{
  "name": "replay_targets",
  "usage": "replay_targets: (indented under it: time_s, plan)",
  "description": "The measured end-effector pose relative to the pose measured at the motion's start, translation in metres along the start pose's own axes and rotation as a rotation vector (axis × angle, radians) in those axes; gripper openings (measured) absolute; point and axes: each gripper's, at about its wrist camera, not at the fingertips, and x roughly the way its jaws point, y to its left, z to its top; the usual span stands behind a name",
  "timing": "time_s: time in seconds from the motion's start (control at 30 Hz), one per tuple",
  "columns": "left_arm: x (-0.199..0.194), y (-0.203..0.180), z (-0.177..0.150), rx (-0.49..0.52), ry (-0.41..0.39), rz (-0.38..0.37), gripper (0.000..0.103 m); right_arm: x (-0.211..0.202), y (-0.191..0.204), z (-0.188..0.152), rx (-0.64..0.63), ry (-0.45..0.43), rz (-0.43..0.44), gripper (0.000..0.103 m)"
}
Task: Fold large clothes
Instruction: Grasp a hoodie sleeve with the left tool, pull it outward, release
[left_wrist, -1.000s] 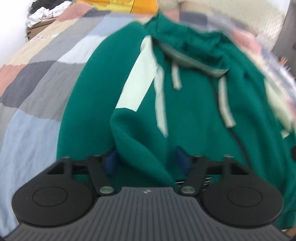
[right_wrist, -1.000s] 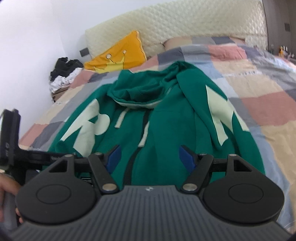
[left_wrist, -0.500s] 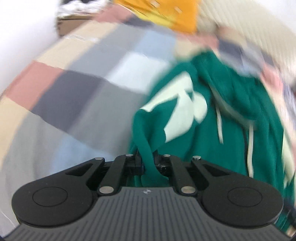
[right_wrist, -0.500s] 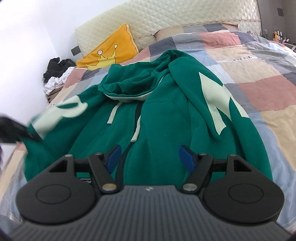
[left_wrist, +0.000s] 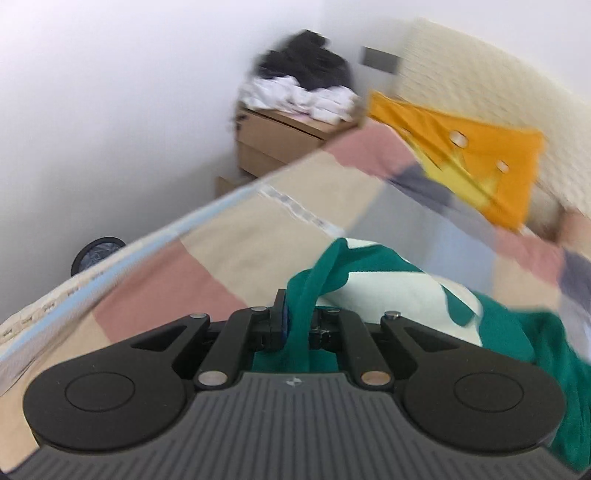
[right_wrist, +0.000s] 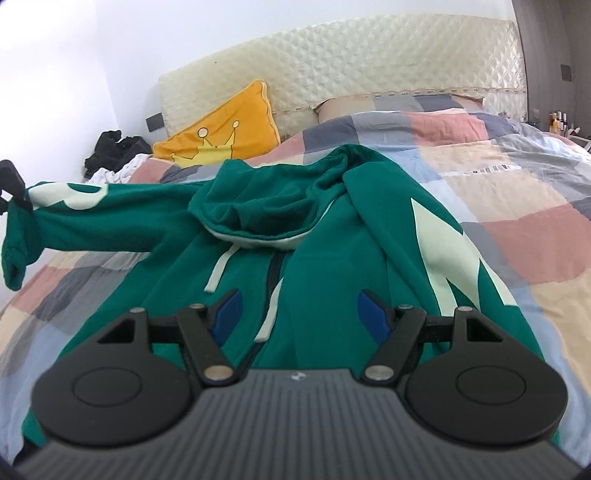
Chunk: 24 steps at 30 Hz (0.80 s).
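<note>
A green zip hoodie (right_wrist: 332, 258) with pale lettering lies face up on the patchwork bedspread (right_wrist: 517, 206), hood toward the headboard. Its left sleeve (right_wrist: 92, 218) is stretched out sideways and held off the bed, cuff dangling. My left gripper (left_wrist: 297, 325) is shut on that sleeve (left_wrist: 369, 280) near the cuff; it shows as a dark shape at the far left edge (right_wrist: 13, 184) of the right wrist view. My right gripper (right_wrist: 299, 310) hangs open over the hoodie's lower front, nothing between its blue pads (right_wrist: 373, 310). The right sleeve (right_wrist: 436, 251) lies folded along the body.
An orange crown cushion (right_wrist: 225, 129) leans on the quilted headboard (right_wrist: 369, 74). A wooden bedside cabinet (left_wrist: 280, 136) piled with dark and white clothes (left_wrist: 303, 85) stands by the left wall. The bed's left edge (left_wrist: 129, 251) runs close to the held sleeve.
My left gripper closed on the sleeve, then swung it up and out to the left, stretching it away from the body. The right gripper stayed open over the hoodie's front.
</note>
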Motion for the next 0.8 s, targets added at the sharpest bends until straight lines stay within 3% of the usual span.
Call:
replay_targets:
  time_s: [0.13, 0.3, 0.43, 0.57, 0.63, 0.7, 0.73, 0.8]
  plan:
    - [0.056, 0.009, 0.017, -0.050, 0.025, 0.050, 0.008, 0.018, -0.002, 0.001, 0.007, 0.004, -0.008, 0.072]
    - [0.128, 0.010, 0.002, -0.044, 0.073, 0.109, 0.008, 0.041, -0.007, 0.002, 0.040, 0.022, -0.027, 0.072]
    - [0.160, 0.011, -0.015, 0.000, 0.067, 0.110, 0.009, 0.056, -0.013, 0.000, 0.051, 0.036, -0.044, 0.072]
    - [0.172, 0.014, -0.022, -0.021, 0.082, 0.111, 0.014, 0.067, -0.020, -0.003, 0.076, 0.072, -0.050, 0.072]
    - [0.167, 0.015, -0.022, -0.040, 0.079, 0.108, 0.024, 0.066, -0.021, -0.002, 0.080, 0.069, -0.047, 0.072]
    - [0.160, 0.016, -0.021, -0.059, 0.093, 0.131, 0.063, 0.062, -0.020, 0.000, 0.068, 0.052, -0.050, 0.071]
    - [0.155, 0.017, -0.019, -0.069, 0.102, 0.134, 0.069, 0.058, -0.019, 0.001, 0.064, 0.035, -0.059, 0.071]
    - [0.136, 0.021, -0.019, -0.095, 0.098, 0.131, 0.069, 0.050, -0.021, 0.004, 0.063, 0.006, -0.066, 0.071]
